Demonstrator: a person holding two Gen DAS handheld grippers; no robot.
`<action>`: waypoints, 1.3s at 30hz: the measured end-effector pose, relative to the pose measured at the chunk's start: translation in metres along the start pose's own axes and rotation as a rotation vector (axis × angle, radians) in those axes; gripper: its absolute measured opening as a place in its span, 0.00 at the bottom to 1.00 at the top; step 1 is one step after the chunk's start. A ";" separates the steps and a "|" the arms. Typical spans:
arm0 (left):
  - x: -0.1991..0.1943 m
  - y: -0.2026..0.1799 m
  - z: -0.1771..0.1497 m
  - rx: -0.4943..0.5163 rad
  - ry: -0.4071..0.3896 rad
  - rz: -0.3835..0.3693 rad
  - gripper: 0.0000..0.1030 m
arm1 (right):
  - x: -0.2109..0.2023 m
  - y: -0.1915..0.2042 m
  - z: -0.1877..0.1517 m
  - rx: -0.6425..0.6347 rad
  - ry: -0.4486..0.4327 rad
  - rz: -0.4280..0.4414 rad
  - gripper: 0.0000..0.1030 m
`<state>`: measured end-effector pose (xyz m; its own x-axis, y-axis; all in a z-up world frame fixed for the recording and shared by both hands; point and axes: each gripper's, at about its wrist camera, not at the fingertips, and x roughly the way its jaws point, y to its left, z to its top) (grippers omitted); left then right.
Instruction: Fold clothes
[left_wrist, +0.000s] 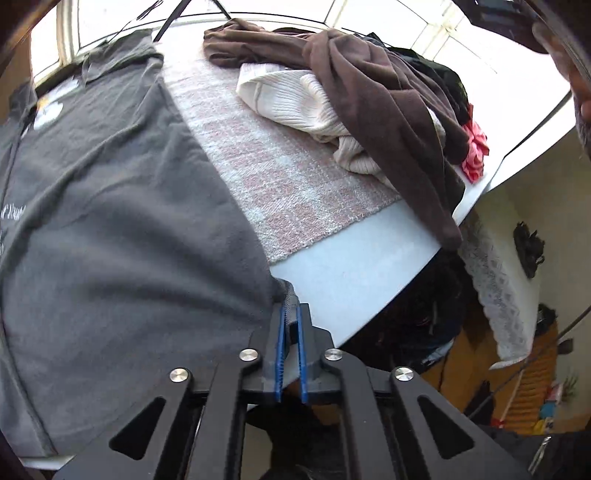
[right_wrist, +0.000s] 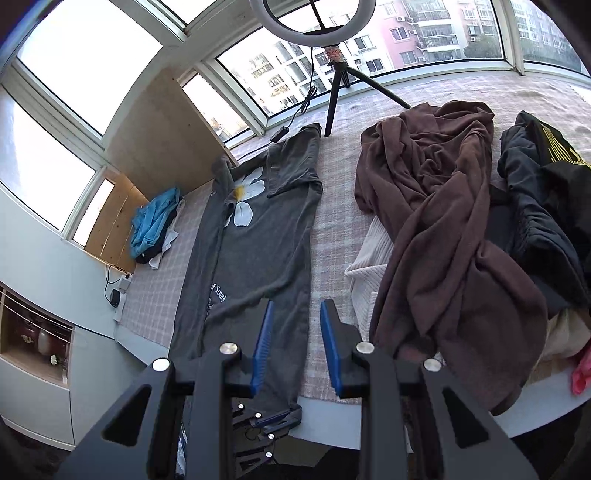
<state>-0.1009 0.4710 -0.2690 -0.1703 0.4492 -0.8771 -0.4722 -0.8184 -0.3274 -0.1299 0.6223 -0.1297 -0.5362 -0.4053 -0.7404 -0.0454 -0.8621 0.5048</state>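
A grey T-shirt (left_wrist: 110, 221) with a white flower print lies spread flat lengthwise on the pink checked cover (left_wrist: 277, 177). My left gripper (left_wrist: 291, 312) is shut on the shirt's near hem corner at the white front edge of the surface. In the right wrist view the same shirt (right_wrist: 258, 240) stretches away toward the window, and the left gripper (right_wrist: 275, 419) shows low down at that corner. My right gripper (right_wrist: 298, 304) hovers above the shirt's right edge, open, with nothing between its blue pads.
A heap of clothes lies to the right: a brown garment (right_wrist: 443, 221), a cream knit sweater (right_wrist: 369, 258), a black garment (right_wrist: 546, 192). A ring light tripod (right_wrist: 334, 92) stands by the window. Blue clothes (right_wrist: 153, 221) are stacked at the far left.
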 end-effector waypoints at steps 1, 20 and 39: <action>-0.011 0.006 -0.003 -0.037 -0.012 -0.054 0.04 | 0.004 0.002 0.006 -0.005 0.005 -0.004 0.25; -0.036 0.025 -0.003 -0.125 -0.026 -0.188 0.04 | 0.301 -0.009 0.227 -0.062 0.163 -0.088 0.26; -0.086 0.112 -0.063 -0.506 -0.279 -0.233 0.03 | 0.327 0.090 0.259 -0.267 0.212 -0.216 0.03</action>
<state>-0.0850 0.3184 -0.2526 -0.3636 0.6572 -0.6602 -0.0672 -0.7254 -0.6851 -0.5281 0.4908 -0.2115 -0.3509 -0.2358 -0.9063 0.0974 -0.9717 0.2151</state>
